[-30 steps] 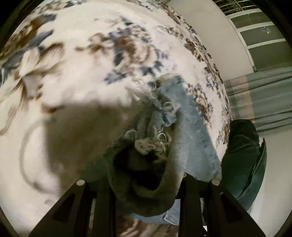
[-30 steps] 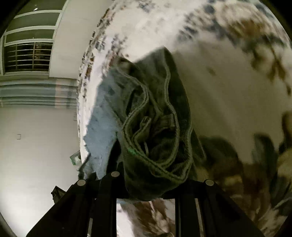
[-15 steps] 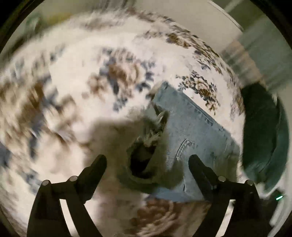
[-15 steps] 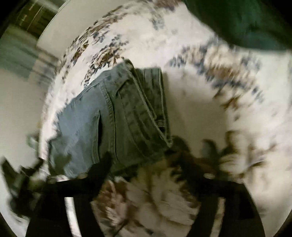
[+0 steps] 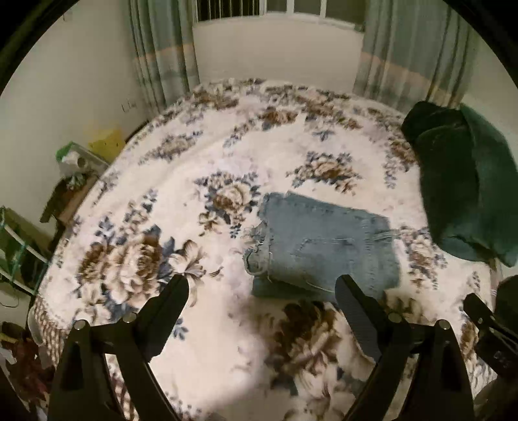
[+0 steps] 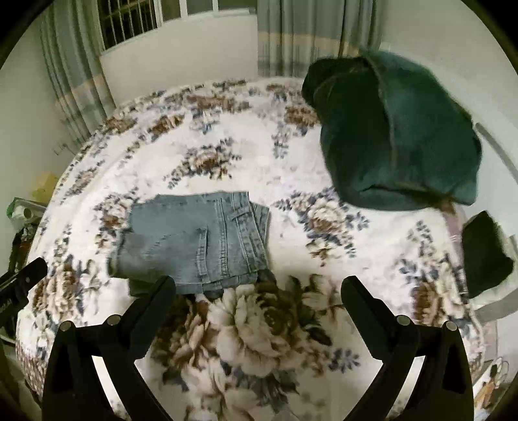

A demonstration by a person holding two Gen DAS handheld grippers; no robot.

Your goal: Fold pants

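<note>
Pants (image 6: 194,239) folded, lower layers hidden, edges blurred

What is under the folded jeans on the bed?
The folded jeans lie on the flowered blanket, which shows all around them. More denim layers stick out at their near edge. Whether anything else is beneath them cannot be seen; the cloth covers it.

- Floral blanket (image 5: 200,181) (image 6: 246,155), white with brown and blue blooms, covers the bed.
- Green pillow (image 5: 466,191) (image 6: 395,129) lies on its far right part.
- Striped curtains (image 5: 162,48) (image 6: 310,32) hang either side of a barred window (image 5: 259,6) (image 6: 129,22).
- Yellow box (image 5: 106,144) and cluttered side table (image 5: 71,191) stand left of the bed.
</note>
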